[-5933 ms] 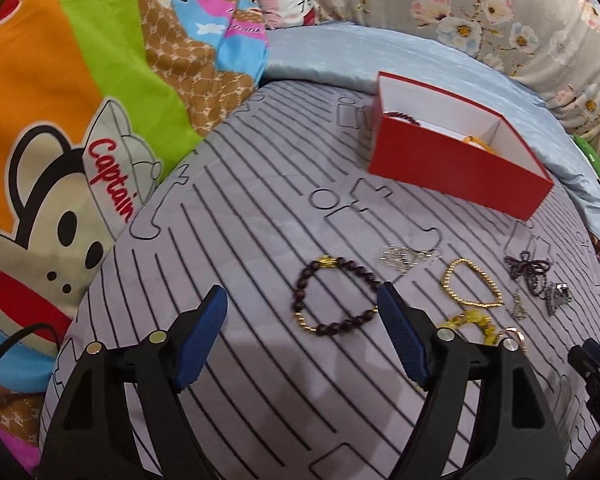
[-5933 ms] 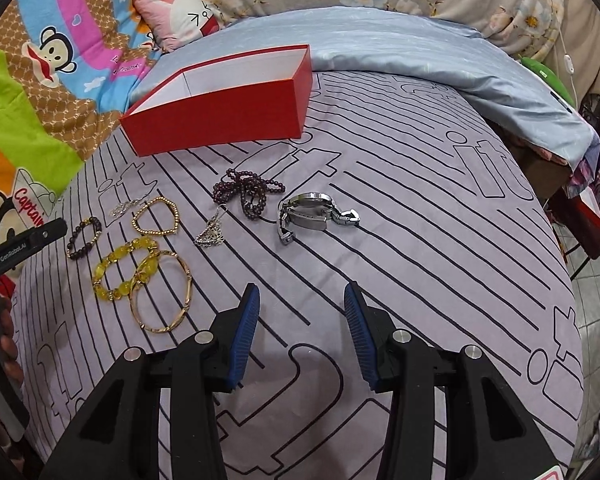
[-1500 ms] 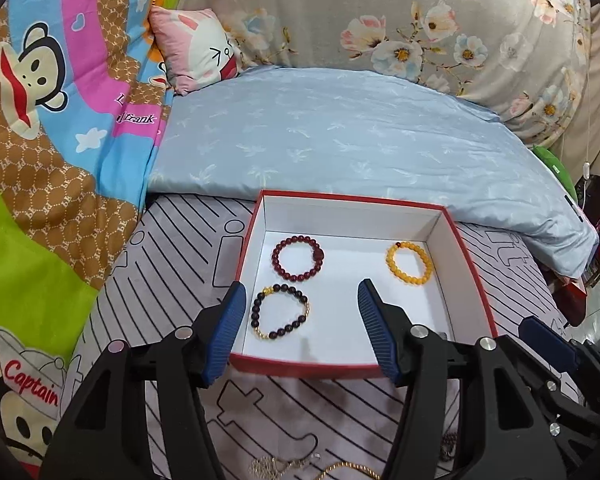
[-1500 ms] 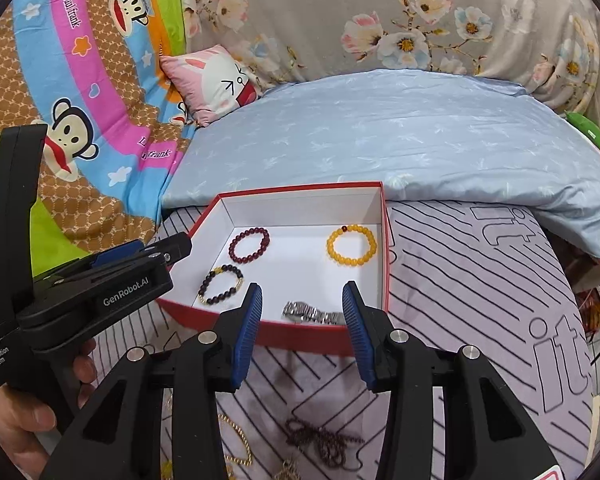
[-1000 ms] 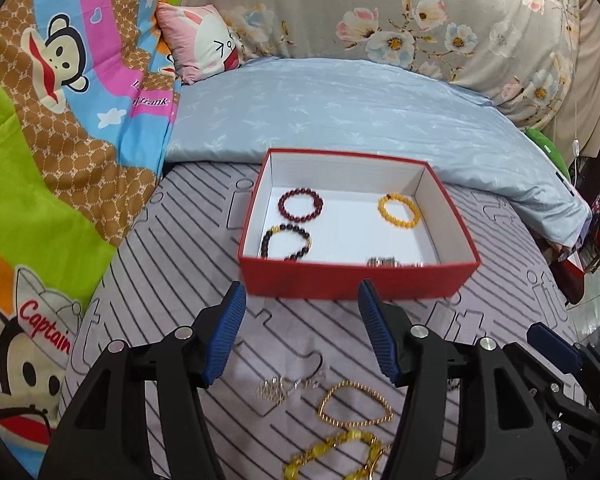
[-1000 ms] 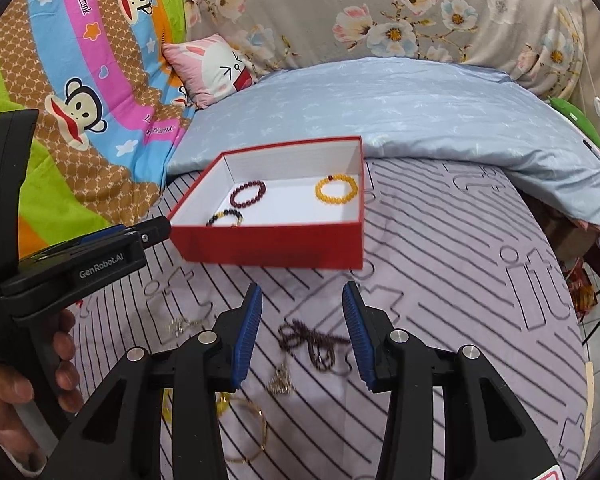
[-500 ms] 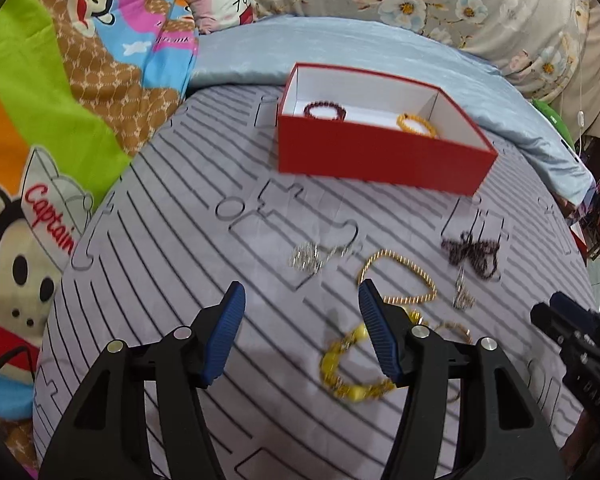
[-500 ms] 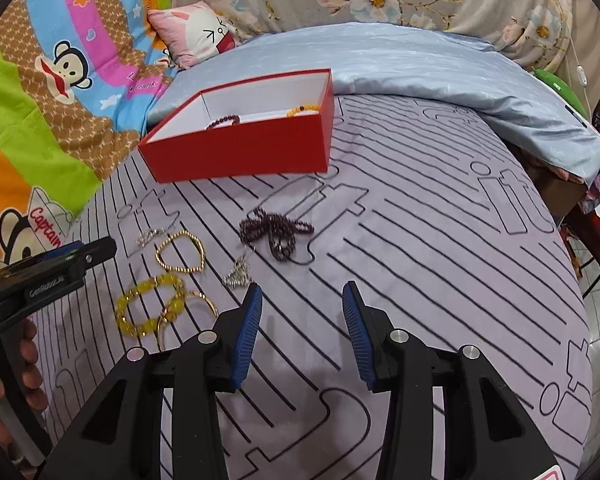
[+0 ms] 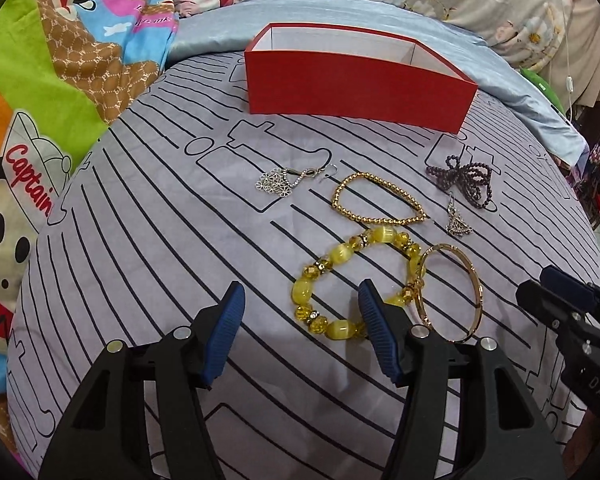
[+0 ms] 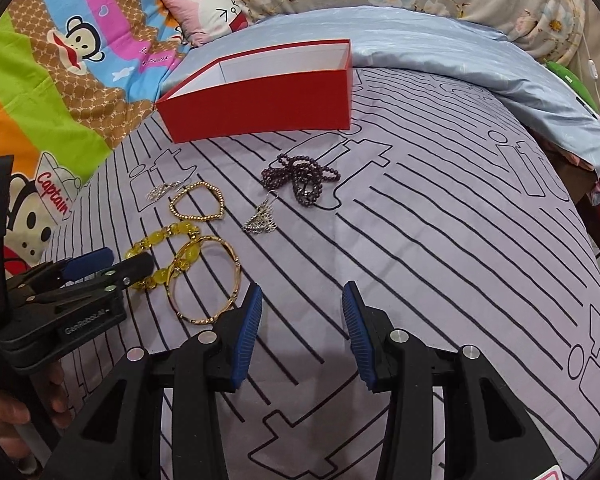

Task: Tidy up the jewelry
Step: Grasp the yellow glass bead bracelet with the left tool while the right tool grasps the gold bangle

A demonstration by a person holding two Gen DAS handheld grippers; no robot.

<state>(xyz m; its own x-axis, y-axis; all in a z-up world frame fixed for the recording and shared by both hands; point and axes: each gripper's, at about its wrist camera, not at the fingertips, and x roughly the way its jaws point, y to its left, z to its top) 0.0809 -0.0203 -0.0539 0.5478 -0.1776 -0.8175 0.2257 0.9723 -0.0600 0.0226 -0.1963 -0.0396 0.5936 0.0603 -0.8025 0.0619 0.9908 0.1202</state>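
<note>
A red box [image 9: 352, 84] stands at the far side of the striped bedsheet; it also shows in the right wrist view [image 10: 260, 100]. Its contents are hidden. My left gripper [image 9: 300, 312] is open, low over the sheet, with a yellow bead bracelet [image 9: 328, 276] between its fingers. Beside it lie a gold bangle [image 9: 460, 292], a gold bead bracelet [image 9: 376, 204], a silver earring [image 9: 284, 180], a second silver earring [image 9: 458, 224] and a dark bead necklace [image 9: 468, 178]. My right gripper [image 10: 302, 312] is open and empty over bare sheet, right of the gold bangle [image 10: 208, 280].
A blue pillow [image 10: 440, 52] lies behind the box. A cartoon monkey blanket [image 9: 52, 60] covers the left. The bed edge drops off at the right [image 10: 596, 208]. The left gripper appears in the right wrist view [image 10: 100, 268].
Both grippers have pulled back from the box and come down toward the loose jewelry. The left one now straddles the yellow bracelet. Both stay open.
</note>
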